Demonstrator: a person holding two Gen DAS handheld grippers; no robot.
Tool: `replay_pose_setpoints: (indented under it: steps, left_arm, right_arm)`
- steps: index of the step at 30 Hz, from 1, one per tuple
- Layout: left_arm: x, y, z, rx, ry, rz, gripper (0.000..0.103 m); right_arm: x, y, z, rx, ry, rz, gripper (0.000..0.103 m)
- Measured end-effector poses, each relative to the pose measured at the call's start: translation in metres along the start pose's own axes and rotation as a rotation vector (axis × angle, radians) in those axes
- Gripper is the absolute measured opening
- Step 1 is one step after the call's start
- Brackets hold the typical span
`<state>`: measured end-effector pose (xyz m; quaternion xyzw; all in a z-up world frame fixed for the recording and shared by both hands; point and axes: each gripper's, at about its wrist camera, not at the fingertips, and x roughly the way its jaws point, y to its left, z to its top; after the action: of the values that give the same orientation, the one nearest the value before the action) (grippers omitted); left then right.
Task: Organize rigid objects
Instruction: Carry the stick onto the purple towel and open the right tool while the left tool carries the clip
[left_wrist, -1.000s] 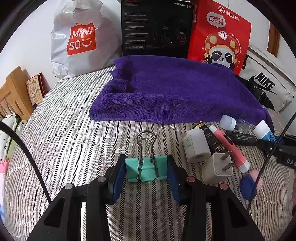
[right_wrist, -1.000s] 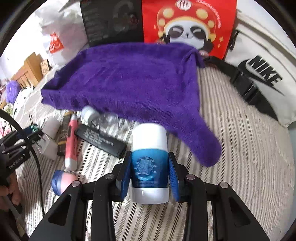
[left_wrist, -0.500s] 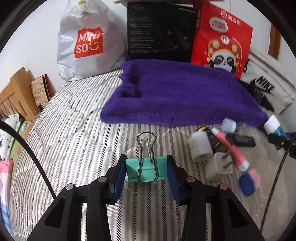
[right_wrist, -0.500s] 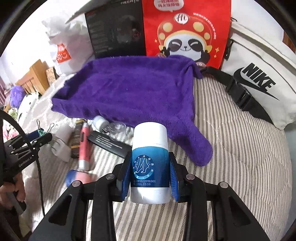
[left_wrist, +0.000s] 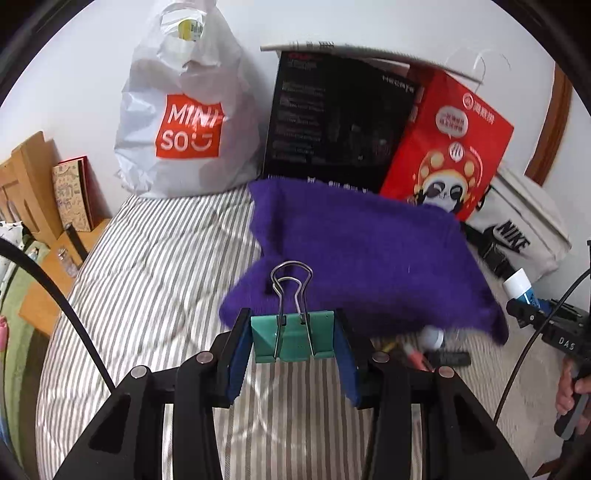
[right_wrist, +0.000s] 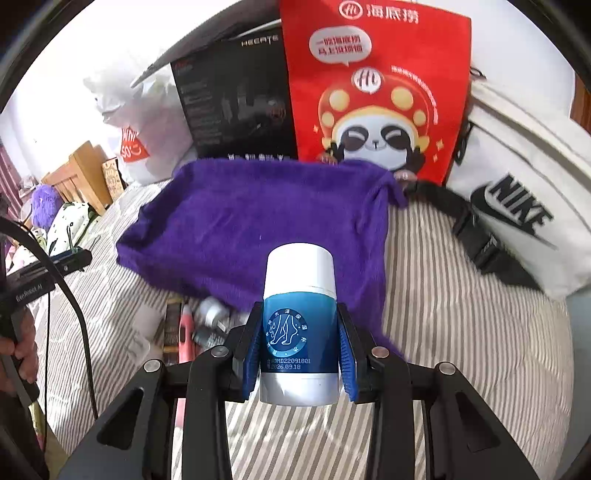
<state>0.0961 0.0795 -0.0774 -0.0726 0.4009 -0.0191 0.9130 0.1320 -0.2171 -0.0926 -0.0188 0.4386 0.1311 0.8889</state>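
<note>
White plastic bag (left_wrist: 177, 122), left of purple towel (left_wrist: 362, 258): "MINI SO" on orange square. Black box (right_wrist: 236, 99) behind towel: "HECATE". Red bag (right_wrist: 373, 92) beside box: "海底捞", panda cartoon. White bag (right_wrist: 517, 206), right of towel: "NIKE" with swoosh. Blue-and-white bottle (right_wrist: 299, 328), in front of towel: "2026.09.18"; code line above it not surely readable.

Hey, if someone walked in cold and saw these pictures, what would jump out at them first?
A teal binder clip pinched in the left claw and a blue-and-white bottle clamped upright in the right claw, both above the striped bed. Behind them a purple towel lies spread before a red panda bag.
</note>
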Motion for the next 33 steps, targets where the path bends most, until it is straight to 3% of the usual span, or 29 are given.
replay_pose_setpoints:
  steps: [8, 15, 24, 33]
  left_arm:
    - [0.015, 0.01, 0.023, -0.024, 0.011, 0.002, 0.04]
    - [0.029, 0.02, 0.023, -0.042, 0.045, -0.015, 0.04]
    - [0.038, 0.029, 0.022, -0.063, 0.072, -0.035, 0.04]
    - [0.048, 0.03, 0.024, -0.061, 0.096, -0.053, 0.04]
  right_arm:
    - [0.024, -0.008, 0.037, -0.01, -0.009, -0.018, 0.036]
    - [0.085, -0.017, 0.068, -0.016, 0.04, -0.061, 0.036]
    - [0.147, -0.032, 0.091, 0.033, 0.122, -0.096, 0.036]
    - [0.165, -0.034, 0.098, 0.026, 0.18, -0.108, 0.036]
